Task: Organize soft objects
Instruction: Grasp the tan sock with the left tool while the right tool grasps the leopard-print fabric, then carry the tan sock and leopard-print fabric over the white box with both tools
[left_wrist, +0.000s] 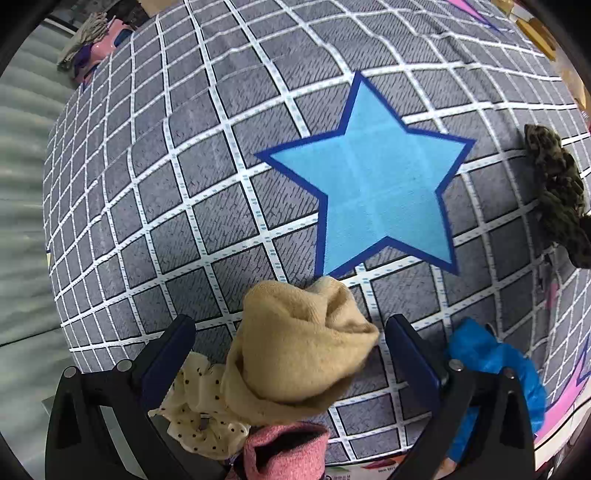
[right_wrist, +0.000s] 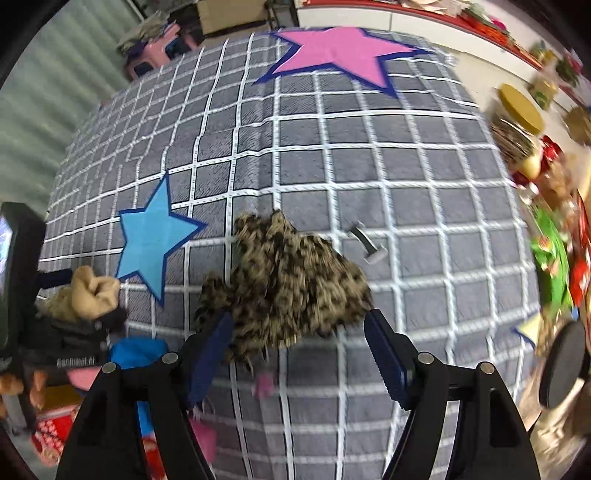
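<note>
Two grippers work over a grey checked bedspread (left_wrist: 155, 206), and the blue star (left_wrist: 373, 177) printed on it serves as the landmark. Just below and left of the star's lower point lies a small heap: a cream dotted scrunchie (left_wrist: 199, 413), a tan fleece cloth (left_wrist: 295, 350) on top of it, and a pink knit piece (left_wrist: 284, 454) at the near edge. These look gathered on purpose, one pile for the soft things.

Over that heap hangs the left gripper (left_wrist: 291, 354), jaws wide apart. The tan cloth sits between them, but neither pad seems to press on it, so I judge it loose rather than gripped. Something blue and crinkly (left_wrist: 491, 365) lies just right of it, below the star.

Right of the star lies the leopard-print fabric (right_wrist: 291, 280), apart from the heap and probably next to join it. Around its near edge the right gripper (right_wrist: 299, 354) stands open, left pad touching fur, right pad clear; nothing is clamped.
</note>
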